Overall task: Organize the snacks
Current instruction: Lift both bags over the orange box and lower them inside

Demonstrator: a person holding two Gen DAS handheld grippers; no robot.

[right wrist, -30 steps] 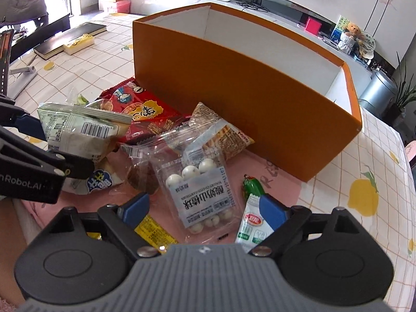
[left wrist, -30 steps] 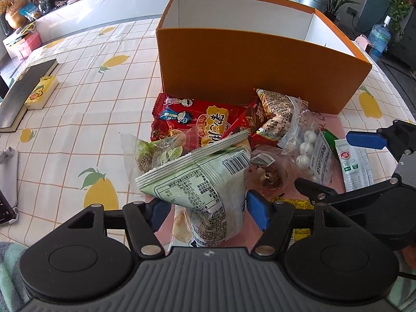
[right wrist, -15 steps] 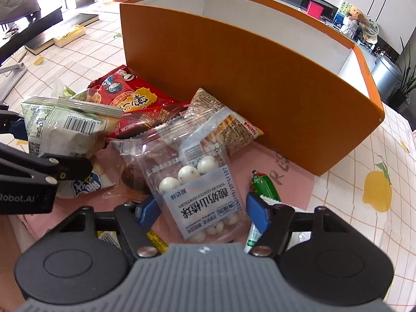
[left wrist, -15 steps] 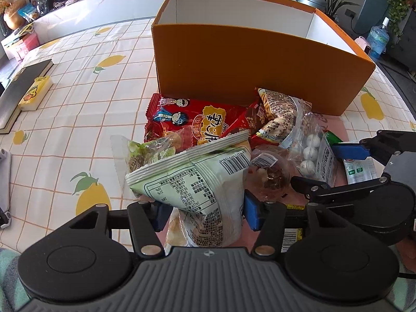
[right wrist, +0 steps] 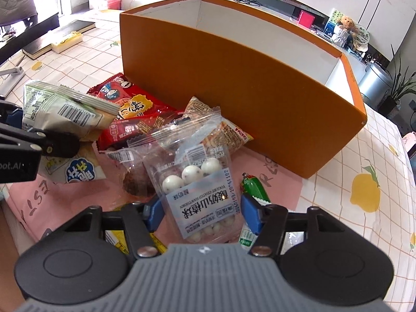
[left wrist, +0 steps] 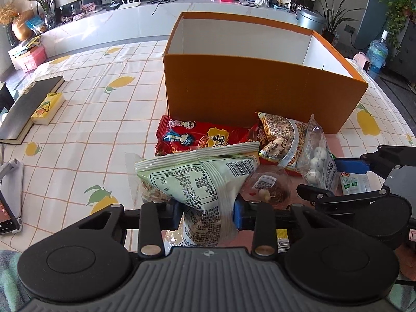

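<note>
My left gripper (left wrist: 208, 213) is shut on the lower part of a pale green snack bag (left wrist: 202, 176) with a barcode, which stands up between the blue pads. My right gripper (right wrist: 201, 212) is closing its jaws on a clear bag of white yogurt balls (right wrist: 200, 187), and both blue pads touch the bag's sides. A red snack bag (left wrist: 197, 137), a brown biscuit bag (left wrist: 280, 135) and a small clear pack with a dark snack (right wrist: 137, 182) lie in a pile in front of the open orange box (left wrist: 260, 93).
The pile rests on a pink mat (right wrist: 273, 182) on a lemon-print tablecloth. A green tube (right wrist: 253, 186) and a white sachet lie beside my right gripper. At the left are a black book (left wrist: 28, 104), a yellow box (left wrist: 48, 108) and a phone on a stand (left wrist: 7, 208).
Both grippers' jaws have narrowed. The left pads have closed on the green bag, which now stands higher. The right pads have come in against the sides of the ball bag.
</note>
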